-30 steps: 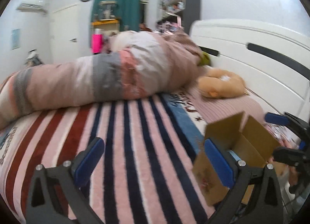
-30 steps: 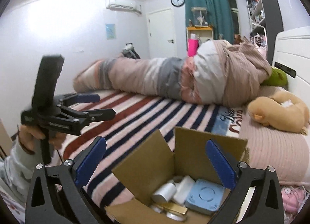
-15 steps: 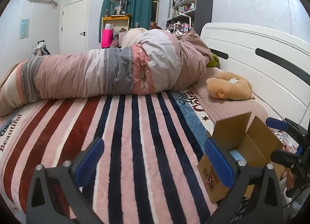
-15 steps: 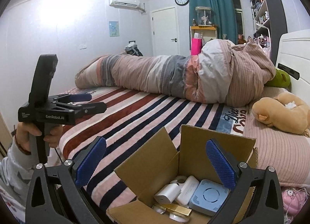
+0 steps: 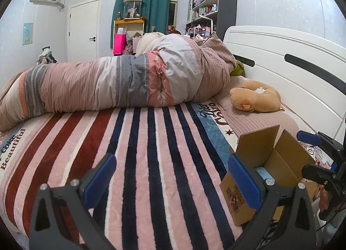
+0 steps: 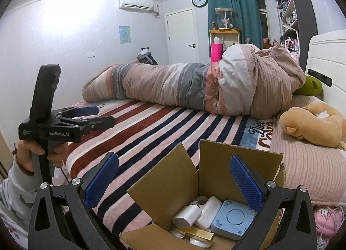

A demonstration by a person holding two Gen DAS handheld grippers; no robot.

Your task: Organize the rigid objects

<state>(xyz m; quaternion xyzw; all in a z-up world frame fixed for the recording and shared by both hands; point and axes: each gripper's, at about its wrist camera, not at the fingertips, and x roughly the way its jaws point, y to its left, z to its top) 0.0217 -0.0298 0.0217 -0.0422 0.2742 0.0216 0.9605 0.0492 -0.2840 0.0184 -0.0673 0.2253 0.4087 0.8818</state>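
Note:
An open cardboard box (image 6: 218, 170) stands on the bed's near edge; it also shows in the left wrist view (image 5: 279, 161). Inside lie a light blue square device (image 6: 232, 218), a white cylinder (image 6: 187, 215), a white oblong case (image 6: 208, 209), a tape roll (image 6: 200, 200) and a gold bar (image 6: 197, 232). My right gripper (image 6: 173, 182) is open and empty, hovering over the box; it also shows in the left wrist view (image 5: 314, 152). My left gripper (image 5: 170, 179) is open and empty above the striped blanket (image 5: 151, 152), left of the box; it also shows in the right wrist view (image 6: 97, 116).
A rolled quilt (image 5: 121, 83) lies across the far side of the bed. A tan plush toy (image 5: 257, 98) rests on the pink pillow (image 6: 307, 170) by the white headboard (image 5: 281, 64). A green plush (image 6: 311, 85) sits behind the quilt. A pink toy (image 6: 324, 219) lies beside the box.
The left gripper's view has steadied and tilted up, showing more of the room. The right gripper has shifted slightly, still over the box. Both stay open.

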